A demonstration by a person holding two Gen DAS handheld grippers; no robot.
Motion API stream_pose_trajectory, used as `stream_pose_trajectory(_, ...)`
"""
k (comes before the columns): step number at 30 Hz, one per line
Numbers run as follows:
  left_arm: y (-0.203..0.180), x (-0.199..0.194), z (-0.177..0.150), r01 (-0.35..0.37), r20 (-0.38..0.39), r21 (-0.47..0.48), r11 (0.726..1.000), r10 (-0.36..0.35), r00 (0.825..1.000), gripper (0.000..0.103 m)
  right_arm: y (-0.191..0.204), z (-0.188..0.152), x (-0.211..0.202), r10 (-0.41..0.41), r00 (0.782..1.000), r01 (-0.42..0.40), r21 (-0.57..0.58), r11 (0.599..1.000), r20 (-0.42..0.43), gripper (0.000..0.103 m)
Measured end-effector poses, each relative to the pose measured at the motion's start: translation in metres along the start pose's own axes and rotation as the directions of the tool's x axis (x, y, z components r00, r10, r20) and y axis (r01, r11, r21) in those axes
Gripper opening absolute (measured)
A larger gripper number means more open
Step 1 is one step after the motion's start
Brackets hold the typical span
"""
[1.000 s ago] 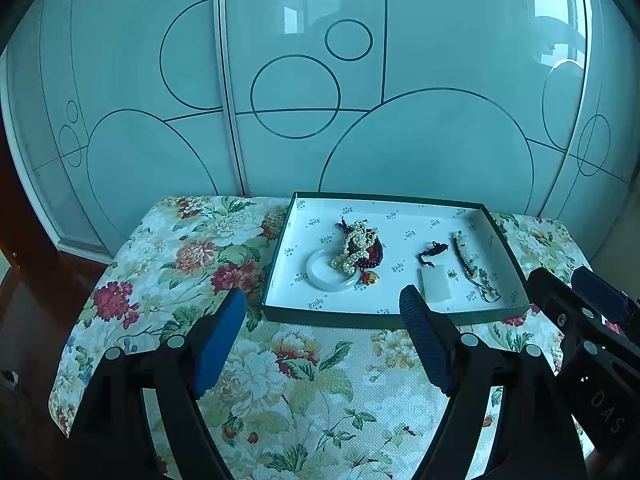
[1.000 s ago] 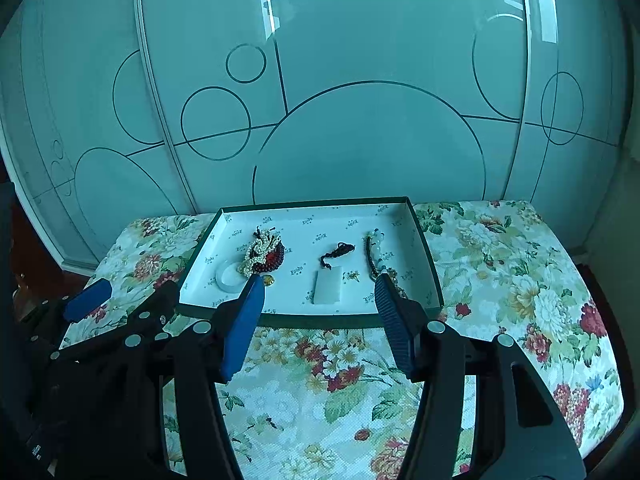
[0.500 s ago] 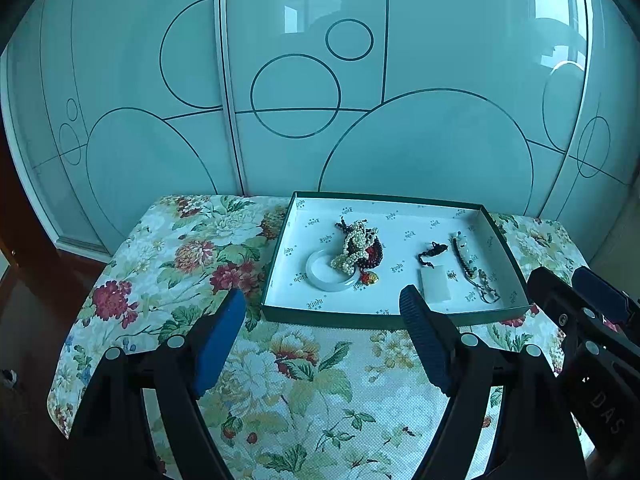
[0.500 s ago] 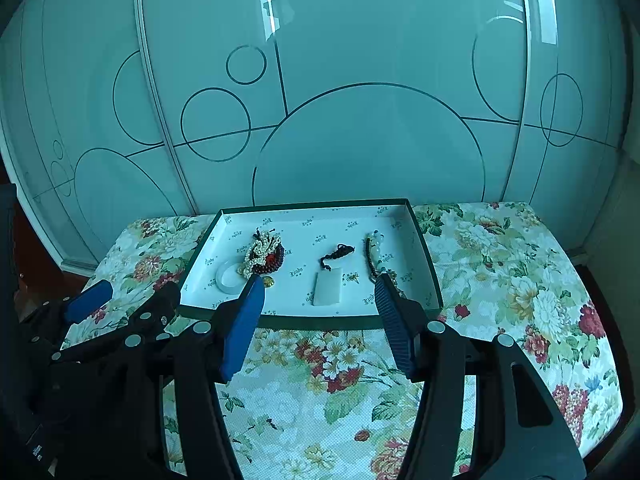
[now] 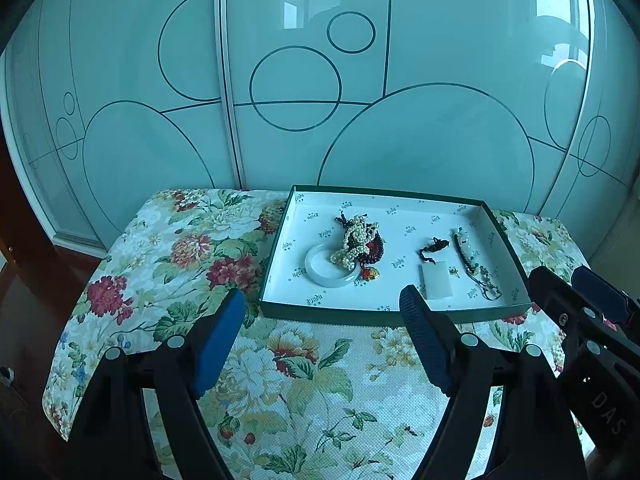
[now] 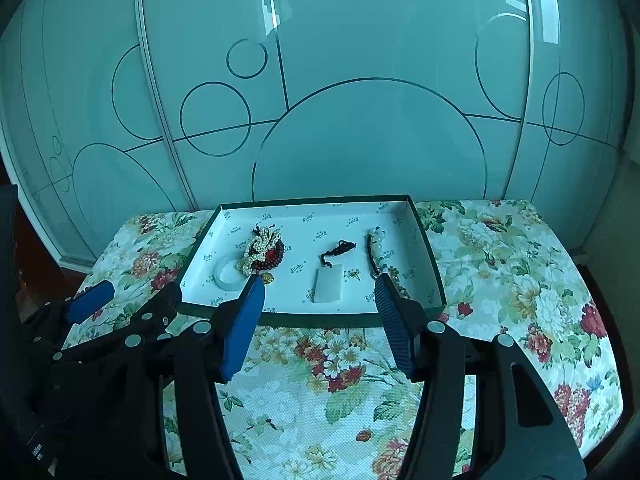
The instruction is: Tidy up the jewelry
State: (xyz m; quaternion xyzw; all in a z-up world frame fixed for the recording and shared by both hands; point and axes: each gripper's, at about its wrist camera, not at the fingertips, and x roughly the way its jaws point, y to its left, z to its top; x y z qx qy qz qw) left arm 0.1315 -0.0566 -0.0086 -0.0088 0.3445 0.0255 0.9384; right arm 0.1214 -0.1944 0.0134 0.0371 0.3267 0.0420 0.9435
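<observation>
Jewelry tray on floral counter — both tongs apart, holding nothing.

Left to right: left tongs (image 5: pixel 320 312) hover short of the green tray (image 5: pixel 394 316); inside it a pale bangle (image 5: pixel 326 266) under a tangled heap of pearl and dark-red beads (image 5: pixel 358 240), then a corded white pendant (image 5: pixel 437 284), then a beaded strand (image 5: pixel 472 264) laid straight; right tongs (image 6: pixel 318 304) wait at the tray's near edge. Nothing has shifted over the last second — pendant and strand lie apart in order, the heap is tangled; whether sorting is ending or pending cannot be told.
</observation>
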Motion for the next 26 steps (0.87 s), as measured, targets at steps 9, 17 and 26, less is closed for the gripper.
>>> stream_pose_trajectory(9,-0.007,0.006,-0.004,-0.031,-0.001,0.042,0.999,0.032,1.000,0.085,-0.007,-0.001,0.007,-0.013,1.000,0.013,0.008,1.000,-0.003,0.063)
stream_pose_trajectory(17,-0.009,0.012,-0.006,-0.034,0.017,0.067,0.997,0.033,0.999,0.086,-0.021,-0.008,0.016,-0.037,0.999,0.038,0.019,0.999,-0.025,0.063)
stream_pose_trajectory(26,0.056,0.053,-0.015,-0.132,-0.083,-0.042,0.990,0.128,0.988,0.086,-0.084,-0.024,0.037,-0.137,0.987,0.143,0.070,0.987,-0.079,0.072)
